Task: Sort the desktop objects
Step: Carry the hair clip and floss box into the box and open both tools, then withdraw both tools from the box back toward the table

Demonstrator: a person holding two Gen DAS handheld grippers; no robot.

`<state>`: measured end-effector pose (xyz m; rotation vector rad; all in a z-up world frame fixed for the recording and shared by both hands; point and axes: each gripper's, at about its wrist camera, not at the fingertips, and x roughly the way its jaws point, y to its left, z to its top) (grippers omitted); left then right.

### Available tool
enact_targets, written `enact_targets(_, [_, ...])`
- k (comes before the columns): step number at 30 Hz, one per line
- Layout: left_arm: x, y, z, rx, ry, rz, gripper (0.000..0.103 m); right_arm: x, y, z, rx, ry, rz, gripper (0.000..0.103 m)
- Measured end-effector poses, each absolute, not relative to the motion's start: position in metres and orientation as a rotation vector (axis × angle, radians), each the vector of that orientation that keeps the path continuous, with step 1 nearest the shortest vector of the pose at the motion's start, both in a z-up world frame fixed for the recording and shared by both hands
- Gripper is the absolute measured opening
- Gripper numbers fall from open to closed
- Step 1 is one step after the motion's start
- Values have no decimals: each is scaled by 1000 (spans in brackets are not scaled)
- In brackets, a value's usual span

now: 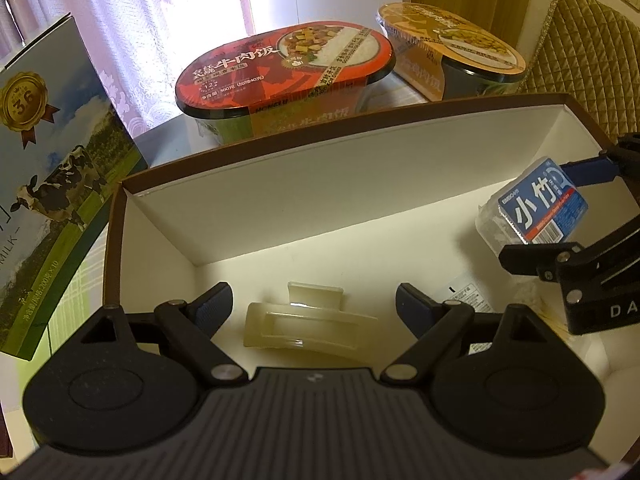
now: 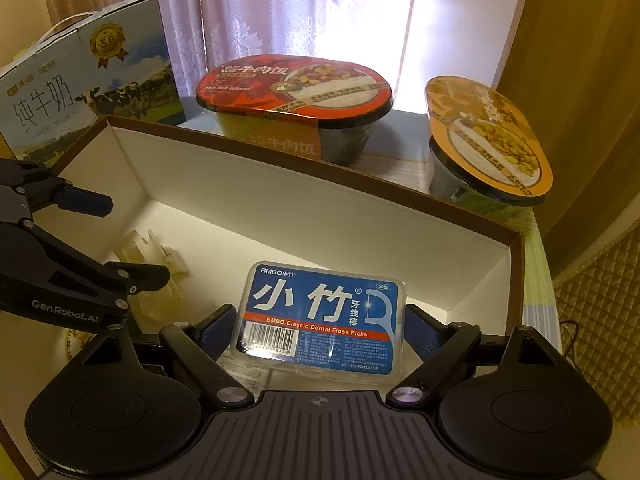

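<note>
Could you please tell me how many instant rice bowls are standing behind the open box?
2. The red-lidded bowl stands just behind the box's far wall, near the curtain. The orange-lidded bowl stands to its right, lid tilted. Others may be hidden outside the frame.

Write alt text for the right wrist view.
The right gripper holds a blue floss box over an open white-lined box. The open left gripper hangs above a pale hair clip inside it; two meal bowls and a milk carton stand behind.
</note>
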<state>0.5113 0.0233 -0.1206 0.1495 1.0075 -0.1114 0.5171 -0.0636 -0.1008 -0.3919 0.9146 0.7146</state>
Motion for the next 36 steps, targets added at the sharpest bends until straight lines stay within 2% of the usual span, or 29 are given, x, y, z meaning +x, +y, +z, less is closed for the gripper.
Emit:
enact_targets(15, [509, 22, -119, 151, 1003, -108, 87, 519, -66, -99, -425, 845, 721, 86])
enact_targets(18, [506, 22, -117, 155, 992, -104, 91, 516, -69, -94, -423, 814, 733, 91])
enact_targets(24, [494, 28, -111, 127, 989, -90, 91, 503, -79, -85, -421, 804, 748, 95])
enact_targets(29, [477, 33, -98, 101, 974, -62, 96, 484, -93, -76, -395, 818, 768, 101])
enact_targets(36, [443, 31, -71, 86, 933, -35, 96, 456, -110, -64, -334, 846, 747, 101])
